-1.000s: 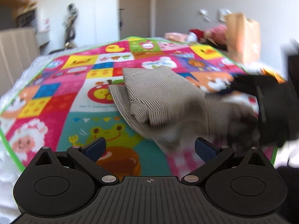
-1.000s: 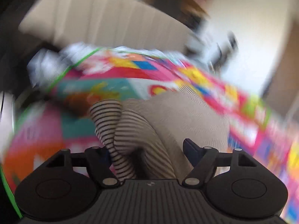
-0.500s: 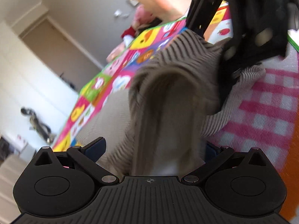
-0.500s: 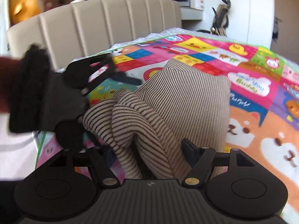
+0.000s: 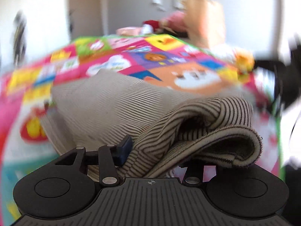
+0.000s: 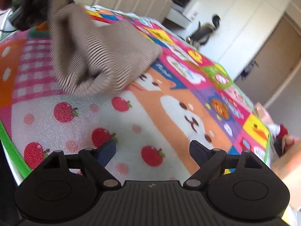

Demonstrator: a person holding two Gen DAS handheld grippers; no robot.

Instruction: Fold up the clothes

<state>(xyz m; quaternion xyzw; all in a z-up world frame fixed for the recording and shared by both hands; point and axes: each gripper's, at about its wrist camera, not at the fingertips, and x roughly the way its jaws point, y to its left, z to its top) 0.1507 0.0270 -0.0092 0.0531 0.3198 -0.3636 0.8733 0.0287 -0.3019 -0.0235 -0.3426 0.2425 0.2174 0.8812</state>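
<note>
Play mat [image 6: 169, 109], striped garment [image 5: 188, 124] bunched in left gripper [image 5: 161, 150]

Bright daylight fills both fisheye views, which bend the room at their rims and darken at the corners. In the left wrist view, motion blur smears the colourful play mat [image 5: 160, 60] and the far wall, while the striped cloth [image 5: 207, 124] nearest the lens stays sharp. In the right wrist view, the mat's apples and dog print are crisp, but the lifted cloth [image 6: 101, 56] is streaked; pale cupboards [image 6: 235, 18] glare.
</note>
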